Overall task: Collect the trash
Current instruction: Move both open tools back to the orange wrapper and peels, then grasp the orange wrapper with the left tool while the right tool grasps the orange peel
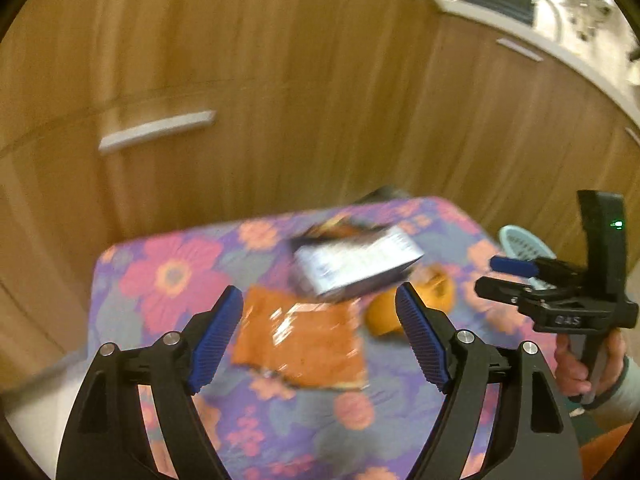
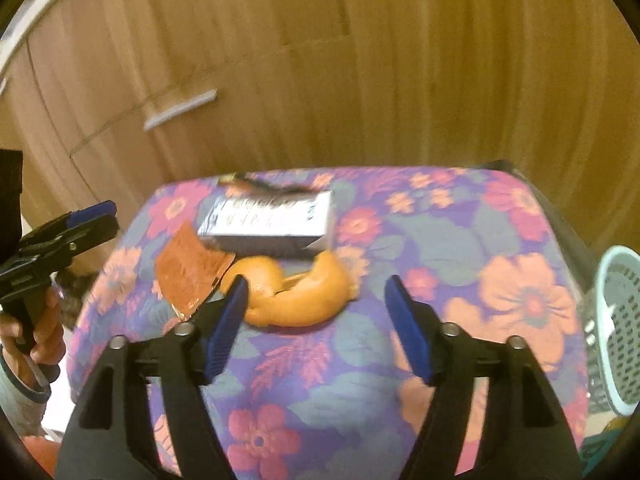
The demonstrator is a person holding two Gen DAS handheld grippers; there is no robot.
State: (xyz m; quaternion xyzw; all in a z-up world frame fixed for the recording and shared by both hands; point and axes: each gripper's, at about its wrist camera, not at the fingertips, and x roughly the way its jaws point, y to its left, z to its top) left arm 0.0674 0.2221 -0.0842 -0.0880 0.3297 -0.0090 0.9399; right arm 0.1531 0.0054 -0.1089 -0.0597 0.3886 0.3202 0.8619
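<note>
Black tool (image 1: 320, 336), blue ribbed pads (image 1: 420, 336), grey sleeve (image 2: 18, 396).

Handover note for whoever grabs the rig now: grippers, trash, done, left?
Left gripper: open, empty, above the orange wrapper.
Right gripper: open, empty, near the orange peel.
Also on the floral tablecloth: a white box and a dark wrapper behind it.
Light-blue basket stands beside the table, on the right.
Done: nothing visibly collected.
Left: all four pieces.

Right tongs (image 1: 505, 276) body: embossed mark, possibly "DAS"; box (image 1: 356, 264) print blurred.
</note>
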